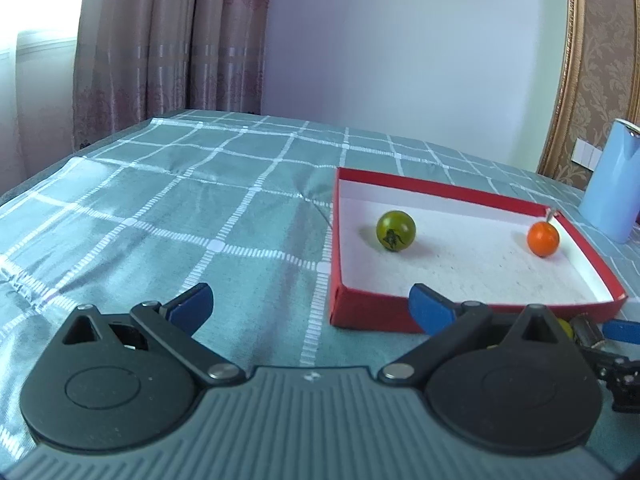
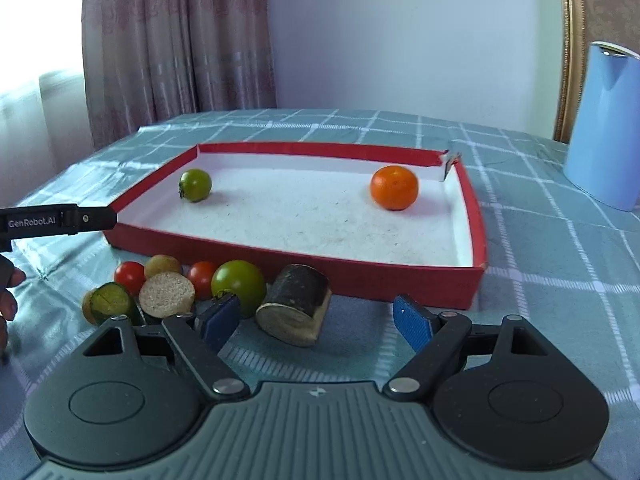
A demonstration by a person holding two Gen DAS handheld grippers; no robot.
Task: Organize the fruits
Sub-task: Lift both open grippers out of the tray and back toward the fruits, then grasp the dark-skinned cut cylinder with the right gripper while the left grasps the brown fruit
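Observation:
A shallow red box (image 2: 478, 208) with a white inside holds a green tomato (image 2: 195, 185) at the back left and an orange fruit (image 2: 394, 187) at the back right. In front of it lies a pile: a big green tomato (image 2: 239, 282), two red cherry tomatoes (image 2: 129, 276), round pale slices (image 2: 166, 295) and a dark cut piece (image 2: 295, 308). My right gripper (image 2: 316, 322) is open just above that piece. My left gripper (image 1: 310, 306) is open and empty left of the box (image 1: 334, 240); the green tomato (image 1: 396, 231) and orange fruit (image 1: 543, 239) also show there.
A blue jug (image 2: 604, 128) stands at the right, beyond the box. The table wears a teal checked cloth (image 1: 160, 208). Curtains and a wall lie behind. The left gripper's body (image 2: 60, 220) reaches in at the left.

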